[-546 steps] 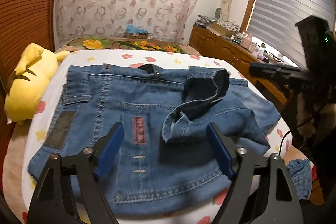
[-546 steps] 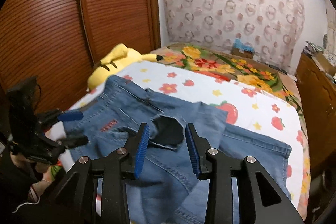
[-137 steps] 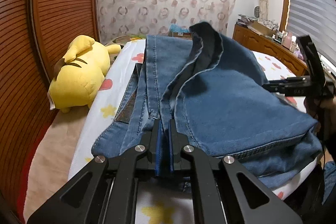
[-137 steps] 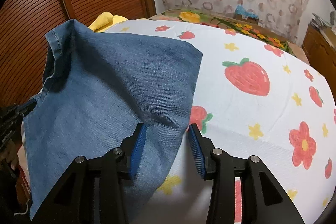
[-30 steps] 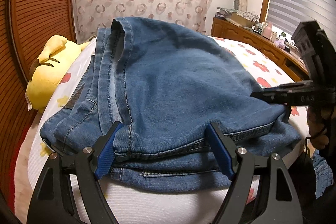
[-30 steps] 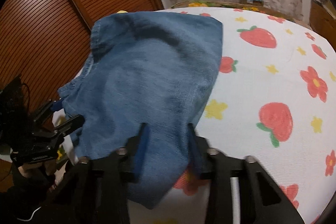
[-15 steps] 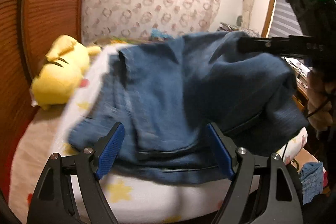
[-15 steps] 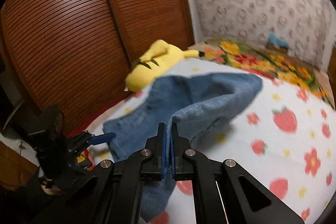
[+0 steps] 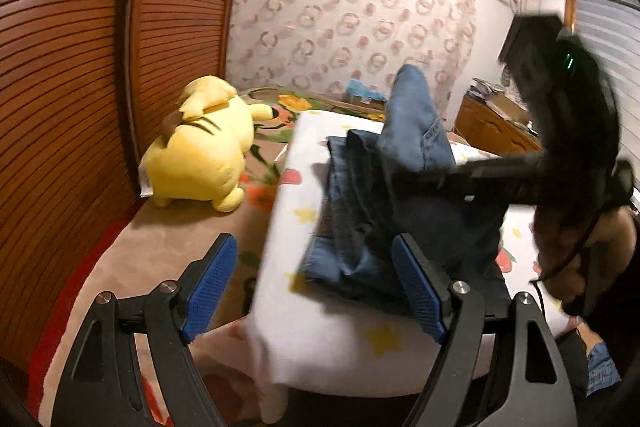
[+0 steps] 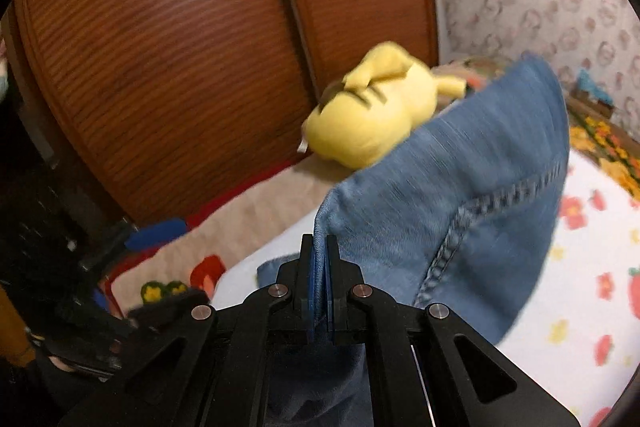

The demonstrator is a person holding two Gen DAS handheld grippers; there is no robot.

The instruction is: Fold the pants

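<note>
The blue denim pants (image 9: pixel 372 227) lie bunched on the white flower-print sheet, one part raised (image 9: pixel 412 119) toward the right. My right gripper (image 10: pixel 319 275) is shut on a fold of the pants (image 10: pixel 448 195) and holds it up off the bed. It also shows in the left wrist view (image 9: pixel 404 179), blurred, across the pants. My left gripper (image 9: pixel 316 291) is open and empty, low at the bed's near edge, just in front of the pants.
A yellow plush toy (image 9: pixel 204 155) lies on the bed by the brown slatted wardrobe doors (image 9: pixel 80 87). It also shows in the right wrist view (image 10: pixel 372 115). A wooden dresser (image 9: pixel 496 131) stands at the far right. The sheet's near corner (image 9: pixel 276 327) hangs over the bed edge.
My right gripper has lifted its denim fold higher and swung it left. My left gripper stays open and has drawn back and turned left. Earlier it had let go of the pants.
</note>
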